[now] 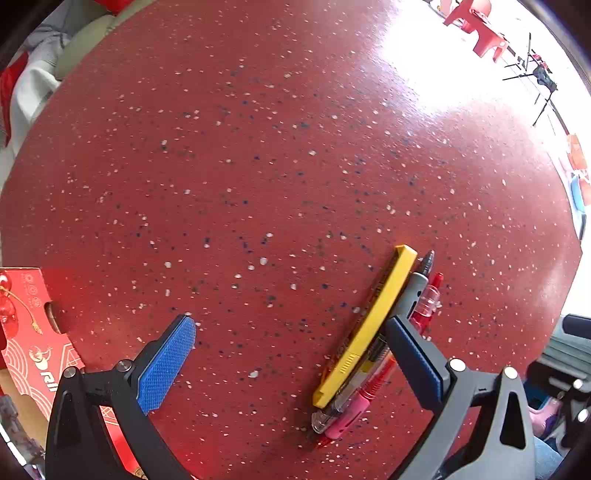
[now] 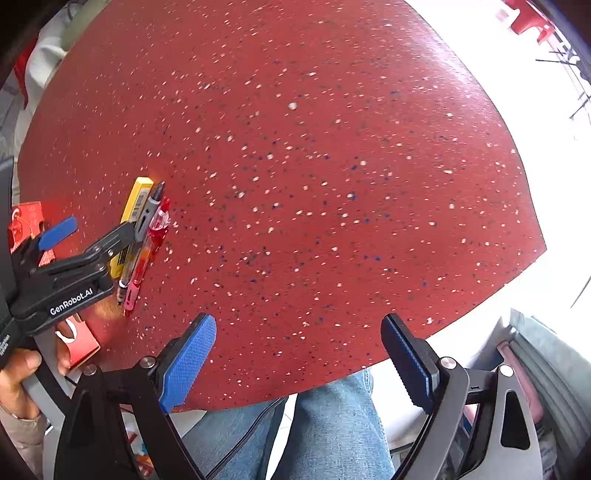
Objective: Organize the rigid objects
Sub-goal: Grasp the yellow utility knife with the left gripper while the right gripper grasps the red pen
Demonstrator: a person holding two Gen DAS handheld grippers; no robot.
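Note:
On the red speckled table point(image 1: 258, 147) a yellow utility knife point(image 1: 369, 325), a grey pen point(image 1: 419, 282) and a red pen point(image 1: 432, 295) lie side by side in a tight row. A pink pen end point(image 1: 349, 419) shows at the near end of the row. My left gripper point(image 1: 291, 347) is open wide and points down. Its right finger point(image 1: 413, 358) sits over the pens, and the knife lies just inside it. The right wrist view shows the same row point(image 2: 142, 221) under the left gripper point(image 2: 92, 236). My right gripper point(image 2: 299, 354) stands open and empty above the table's near edge.
A red printed box point(image 1: 29, 332) lies at the table's left edge, also seen as the red box point(image 2: 26, 221). A person's hand point(image 2: 22, 365) holds the left gripper, and jeans-clad legs point(image 2: 332, 424) are below the table edge. Red chairs point(image 1: 476, 26) stand beyond the far side.

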